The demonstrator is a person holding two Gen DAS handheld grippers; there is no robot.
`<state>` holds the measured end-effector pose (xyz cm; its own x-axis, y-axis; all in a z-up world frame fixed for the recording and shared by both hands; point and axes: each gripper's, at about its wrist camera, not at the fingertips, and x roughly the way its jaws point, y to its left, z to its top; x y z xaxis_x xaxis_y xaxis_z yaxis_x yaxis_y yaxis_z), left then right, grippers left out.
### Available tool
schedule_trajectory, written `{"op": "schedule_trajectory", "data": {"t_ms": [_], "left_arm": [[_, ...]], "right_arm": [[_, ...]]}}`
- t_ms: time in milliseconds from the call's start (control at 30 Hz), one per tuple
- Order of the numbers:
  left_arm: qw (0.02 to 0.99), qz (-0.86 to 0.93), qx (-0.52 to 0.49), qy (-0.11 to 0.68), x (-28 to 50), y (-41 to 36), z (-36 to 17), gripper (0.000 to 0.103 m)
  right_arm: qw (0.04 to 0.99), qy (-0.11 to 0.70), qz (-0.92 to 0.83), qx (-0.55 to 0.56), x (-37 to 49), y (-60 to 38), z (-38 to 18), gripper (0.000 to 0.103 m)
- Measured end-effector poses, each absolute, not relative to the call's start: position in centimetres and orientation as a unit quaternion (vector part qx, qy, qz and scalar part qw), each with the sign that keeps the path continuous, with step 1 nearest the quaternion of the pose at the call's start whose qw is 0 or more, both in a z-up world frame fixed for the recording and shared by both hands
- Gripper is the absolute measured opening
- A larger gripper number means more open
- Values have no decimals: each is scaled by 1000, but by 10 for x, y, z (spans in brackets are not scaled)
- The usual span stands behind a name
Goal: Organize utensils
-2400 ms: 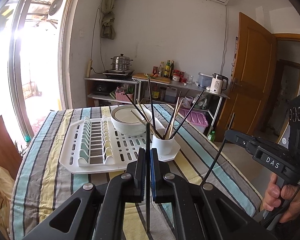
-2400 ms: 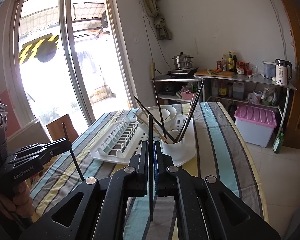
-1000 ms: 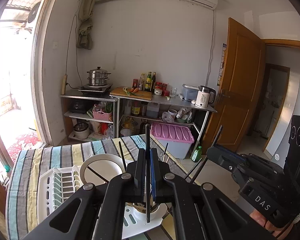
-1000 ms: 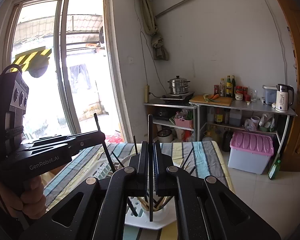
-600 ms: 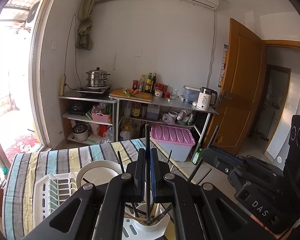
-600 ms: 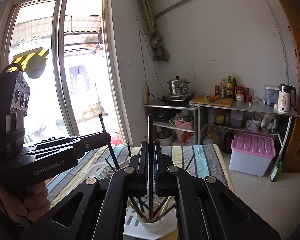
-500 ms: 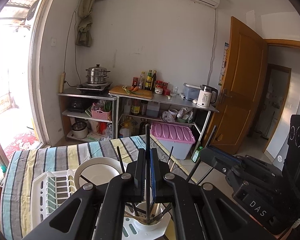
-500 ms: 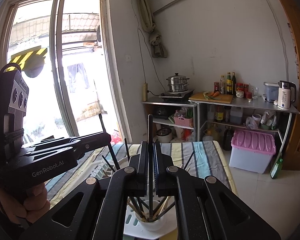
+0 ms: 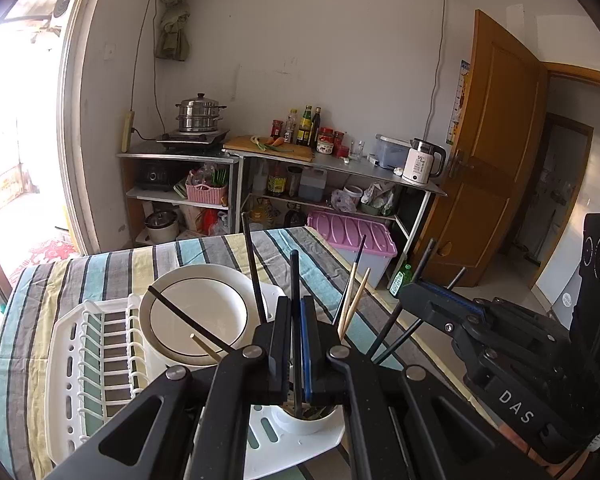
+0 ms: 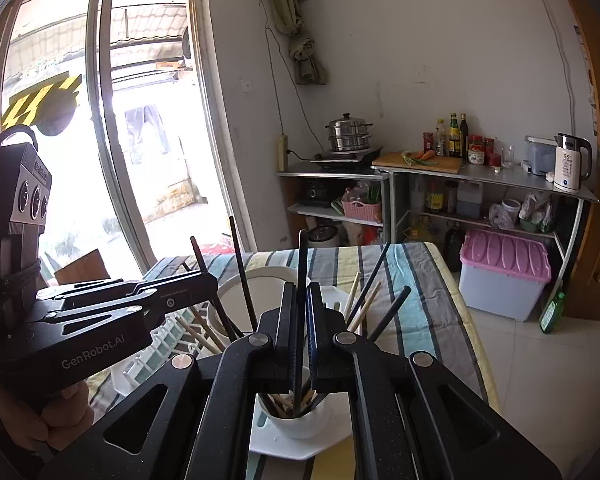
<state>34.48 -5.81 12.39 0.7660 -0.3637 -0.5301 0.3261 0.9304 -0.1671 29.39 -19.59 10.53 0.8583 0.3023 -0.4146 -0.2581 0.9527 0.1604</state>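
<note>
A white utensil cup (image 9: 306,420) stands on the corner of a white dish rack (image 9: 72,380) and holds several black and wooden chopsticks. My left gripper (image 9: 296,344) is shut on a black chopstick (image 9: 295,280) held upright, its lower end inside the cup. My right gripper (image 10: 301,332) is shut on another black chopstick (image 10: 301,264), also upright with its tip in the cup (image 10: 296,420). Each gripper shows in the other's view, the right one (image 9: 440,304) and the left one (image 10: 204,280) close beside the cup.
A white bowl (image 9: 198,316) sits in the rack behind the cup. The rack lies on a striped tablecloth (image 9: 112,264). Behind stand metal shelves with a steamer pot (image 9: 199,114), bottles and a kettle (image 9: 420,162), a pink-lidded bin (image 9: 350,236), and a wooden door (image 9: 488,168).
Both grippers have come down from above the cup, each holding its chopstick. The chopstick tips now reach into the cup, and the table and rack fill more of the view.
</note>
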Motion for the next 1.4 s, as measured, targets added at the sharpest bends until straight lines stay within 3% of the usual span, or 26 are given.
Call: {"op": "schedule_trajectory", "data": {"t_ms": [867, 1033, 1400], "left_arm": [[946, -157, -24, 284, 337, -59, 126, 4], [948, -149, -10, 282, 329, -61, 127, 5], [950, -145, -10, 275, 300, -55, 137, 5]], "right_arm": [[961, 236, 139, 44, 294, -202, 101, 5], [961, 237, 138, 38, 288, -202, 100, 13], [966, 221, 130, 26, 264, -201, 114, 13]]}}
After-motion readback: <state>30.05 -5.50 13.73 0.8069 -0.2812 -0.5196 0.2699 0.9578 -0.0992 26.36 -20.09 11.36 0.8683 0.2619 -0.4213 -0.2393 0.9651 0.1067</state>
